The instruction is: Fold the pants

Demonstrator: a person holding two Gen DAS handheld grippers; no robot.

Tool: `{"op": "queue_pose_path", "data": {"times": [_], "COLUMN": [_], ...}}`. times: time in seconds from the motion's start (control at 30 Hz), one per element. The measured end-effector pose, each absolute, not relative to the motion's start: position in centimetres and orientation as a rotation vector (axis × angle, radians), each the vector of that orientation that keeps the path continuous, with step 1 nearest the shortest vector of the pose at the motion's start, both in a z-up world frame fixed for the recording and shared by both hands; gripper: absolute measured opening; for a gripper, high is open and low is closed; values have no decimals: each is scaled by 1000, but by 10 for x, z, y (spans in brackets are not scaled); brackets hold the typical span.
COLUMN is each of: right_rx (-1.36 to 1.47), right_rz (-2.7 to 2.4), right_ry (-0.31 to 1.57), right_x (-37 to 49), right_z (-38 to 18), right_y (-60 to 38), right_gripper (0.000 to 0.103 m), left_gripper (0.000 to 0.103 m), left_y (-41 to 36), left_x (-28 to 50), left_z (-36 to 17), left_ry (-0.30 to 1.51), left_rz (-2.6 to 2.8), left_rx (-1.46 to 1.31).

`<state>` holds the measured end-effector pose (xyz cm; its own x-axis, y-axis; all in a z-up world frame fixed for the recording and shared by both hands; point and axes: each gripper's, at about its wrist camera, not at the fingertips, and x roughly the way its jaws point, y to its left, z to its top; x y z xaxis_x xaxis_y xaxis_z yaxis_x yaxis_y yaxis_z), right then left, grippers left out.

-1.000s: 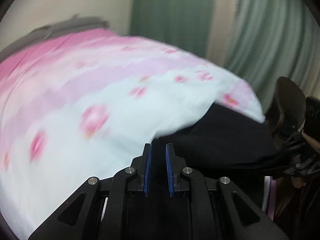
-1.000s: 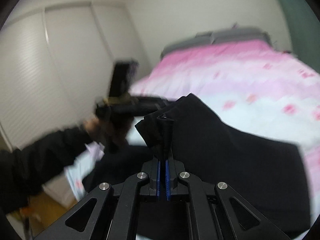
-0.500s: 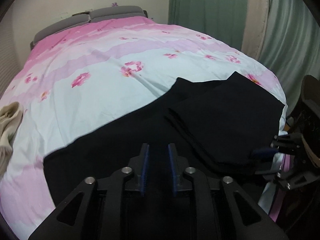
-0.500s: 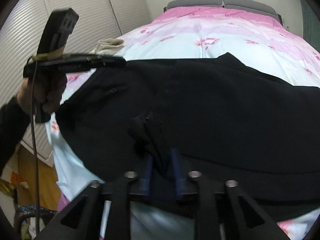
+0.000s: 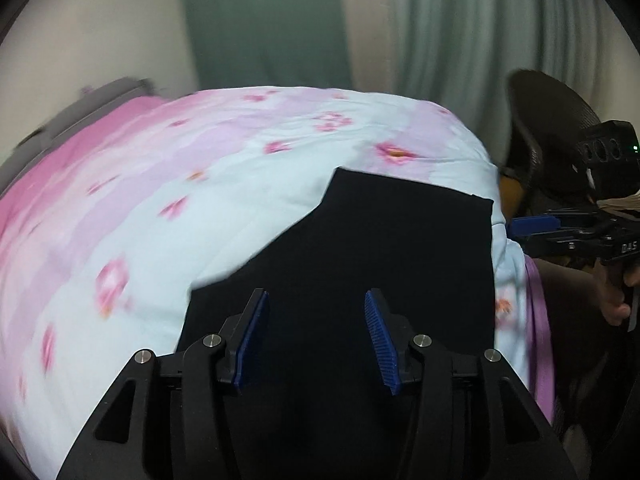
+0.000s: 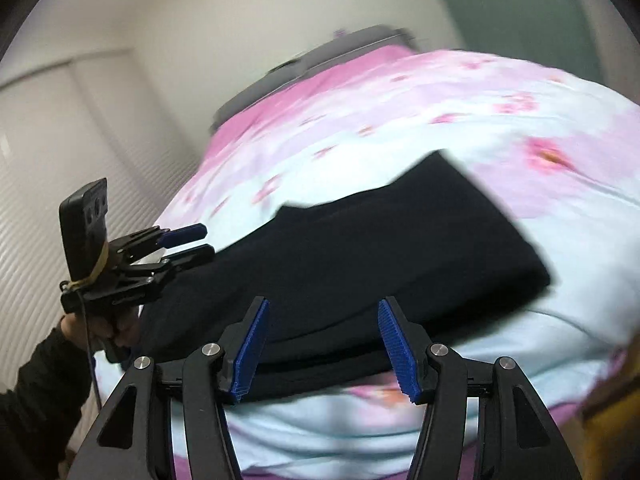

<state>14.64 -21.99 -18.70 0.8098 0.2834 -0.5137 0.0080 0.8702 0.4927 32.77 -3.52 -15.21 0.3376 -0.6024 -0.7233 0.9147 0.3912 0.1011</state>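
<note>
The black pants [image 5: 384,248] lie folded flat on the pink and pale blue floral bedspread [image 5: 168,200], near the bed's front edge. My left gripper [image 5: 316,300] hovers over their near part, its jaws opening, nothing between the blue pads. In the right wrist view the pants [image 6: 360,248] stretch across the middle as a layered black band. My right gripper [image 6: 322,308] stands over their front edge, jaws opening and holding nothing. Each gripper also shows in the other's view: the right gripper [image 5: 532,226] at the far right, the left gripper [image 6: 186,242] at the left, held by a hand in a dark sleeve.
Green and beige curtains [image 5: 280,28] hang behind the bed. A dark mesh chair back [image 5: 548,132] stands at the right of the bed. White slatted closet doors [image 6: 36,168] line the left wall. A grey headboard [image 6: 320,56] closes the far end of the bed.
Both grippers let go of the pants and opened wide. Both hands swung sideways and rolled; the pants now lie flat and folded on the bedspread.
</note>
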Motion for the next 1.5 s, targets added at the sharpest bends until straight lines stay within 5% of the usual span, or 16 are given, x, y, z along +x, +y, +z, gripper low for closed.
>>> {"op": "queue_pose_path", "data": {"times": [0.57,0.67,0.73,0.83,1.2,1.5], "right_rx": [767,822,836,831,867,856], "right_rz": [-22,-16,-9,14,-88,-70], "right_ry": [682,694,694,677,604,664], "right_x": [167,171,175,179,168,173], "right_z": [-234,-245,-249,-249,-252,-270], "right_y": [-268,-272,-274,-277,-322,-322], "right_gripper": [55,42,20,9,6,9], "left_gripper": [49,49,49,49,48,48], "left_y": [-148,-156,-160,-173,-252,-227], "left_x": [414,422,429,431,417,416], "left_z": [-223,-236,-240,-243,-256,-245], "left_ry": [898,938,966,984,953,946], "left_rz": [-1306,-1305,-1296,-1302,-1365,-1314], "left_rx": [713,704,672,671,746,724]}}
